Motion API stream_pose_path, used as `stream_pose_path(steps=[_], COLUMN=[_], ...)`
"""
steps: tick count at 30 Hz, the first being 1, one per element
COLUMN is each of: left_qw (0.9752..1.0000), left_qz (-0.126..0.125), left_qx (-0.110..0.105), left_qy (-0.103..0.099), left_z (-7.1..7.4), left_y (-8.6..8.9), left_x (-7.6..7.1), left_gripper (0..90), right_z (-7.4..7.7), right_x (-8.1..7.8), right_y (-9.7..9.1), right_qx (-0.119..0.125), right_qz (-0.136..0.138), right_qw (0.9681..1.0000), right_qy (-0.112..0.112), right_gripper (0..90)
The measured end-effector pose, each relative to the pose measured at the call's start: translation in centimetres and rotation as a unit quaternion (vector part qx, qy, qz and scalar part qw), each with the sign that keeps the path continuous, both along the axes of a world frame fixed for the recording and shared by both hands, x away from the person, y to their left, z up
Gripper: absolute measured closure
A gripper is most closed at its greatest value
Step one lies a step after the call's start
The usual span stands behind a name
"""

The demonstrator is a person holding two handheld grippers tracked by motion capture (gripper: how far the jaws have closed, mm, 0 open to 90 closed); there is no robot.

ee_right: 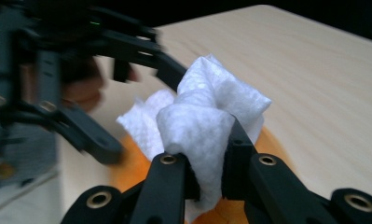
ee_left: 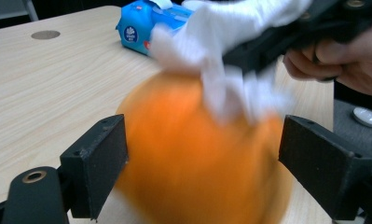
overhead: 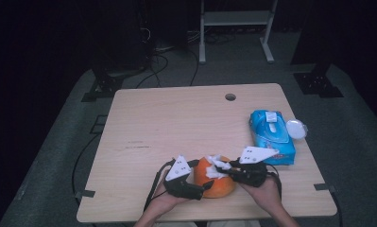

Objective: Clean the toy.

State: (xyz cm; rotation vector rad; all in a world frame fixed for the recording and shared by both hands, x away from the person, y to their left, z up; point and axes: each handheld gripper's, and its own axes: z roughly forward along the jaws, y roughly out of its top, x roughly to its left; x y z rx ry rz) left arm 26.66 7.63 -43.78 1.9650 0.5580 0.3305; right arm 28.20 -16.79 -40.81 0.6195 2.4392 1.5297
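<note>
While the right gripper (overhead: 222, 169) holds its jaws clamped on a crumpled white wipe (ee_right: 207, 121), it presses that wipe onto the top of the orange ball (overhead: 214, 182). This ball sits near the front edge of the wooden table (overhead: 176, 123), between the two hands. On the ball's left, the left gripper (overhead: 206, 186) stands with its jaws spread wide, one on each side of the ball; the blurred left gripper view leaves it unclear whether the pads (ee_left: 97, 161) touch its surface. Behind the right gripper, near the table's right edge, lies a blue wipes pack (overhead: 272, 136), with its white lid (overhead: 296, 128) just beside it.
</note>
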Motion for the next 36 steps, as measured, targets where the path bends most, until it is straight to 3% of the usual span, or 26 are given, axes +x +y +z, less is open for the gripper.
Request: stream_pose_path(steps=[1, 3, 6, 8, 10, 11, 13, 15, 18, 22, 26, 28, 30, 33, 36], left_qw=[0.9999, 0.9998, 0.9996, 0.9999, 0.9999, 0.9998, 0.9997, 0.9999, 0.9998, 0.9995, 0.9998, 0.9999, 0.9999, 0.9997, 0.9993], left_qz=[0.002, 0.007, 0.009, 0.004, -0.001, -0.004, 0.001, 0.004, 0.015, 0.021, 0.010, 0.010, 0.014, 0.019, 0.026], left_qx=[0.011, 0.014, 0.010, 0.004, -0.011, -0.015, 0.015, 0.012, 0.016, 0.004, -0.017, -0.011, -0.006, -0.003, -0.010], left_qy=[-0.003, 0.008, 0.024, 0.014, -0.011, -0.013, -0.020, -0.010, 0.004, 0.023, -0.010, -0.007, 0.004, 0.015, 0.023], left_z=[-0.3, -0.7, -0.8, -0.6, -0.1, 0.1, -0.1, -0.4, -0.6, -0.9, -0.3, -0.3, -0.6, -0.7, -0.9], left_y=[0.1, 0.6, 1.2, 1.1, 0.8, 0.5, 0.1, 0.4, 1.3, 2.1, 1.6, 1.5, 1.7, 2.2, 2.7], left_x=[0.0, 0.1, 0.3, 0.2, 0.1, 0.1, 0.0, 0.1, 0.4, 0.8, 0.6, 0.6, 0.8, 1.0, 1.1], left_gripper=[19.8, 22.6, 23.6, 22.4, 17.0, 16.4, 18.4, 23.2, 26.5, 27.0, 17.9, 18.9, 25.6, 30.3, 30.9], right_z=[-0.1, -0.1, -0.3, -0.5, -0.5, -0.5, -0.6, -0.4, -0.5, -1.3, -0.8, -0.7, -1.0, -1.8, -2.7], right_x=[-0.1, 0.1, 0.3, 0.6, 0.5, 0.4, 0.2, 0.0, 0.7, 1.3, 0.7, 0.5, 0.8, 1.7, 2.1], right_y=[0.4, 0.5, -0.7, -1.4, -1.3, -1.0, -0.2, 0.2, -1.0, -2.5, -1.7, -1.1, -1.2, -2.4, -3.1], right_qx=[-0.009, -0.023, -0.035, -0.023, -0.016, -0.007, 0.005, -0.017, -0.009, -0.007, 0.010, 0.021, 0.025, 0.040, 0.005], right_qz=[0.002, 0.000, -0.023, -0.031, -0.032, -0.025, -0.006, -0.004, -0.023, -0.049, -0.036, -0.025, -0.025, -0.044, -0.073], right_qw=[1.0000, 0.9997, 0.9990, 0.9993, 0.9994, 0.9997, 1.0000, 0.9998, 0.9997, 0.9985, 0.9992, 0.9994, 0.9992, 0.9969, 0.9960], right_qy=[-0.004, -0.009, -0.014, 0.001, 0.002, 0.003, 0.004, -0.010, 0.003, 0.023, 0.013, 0.012, 0.017, 0.051, 0.052], right_gripper=[79.9, 79.9, 79.9, 79.9, 79.9, 79.9, 79.7, 79.8, 79.8, 79.7, 79.7, 79.7, 79.7, 79.7, 79.7])
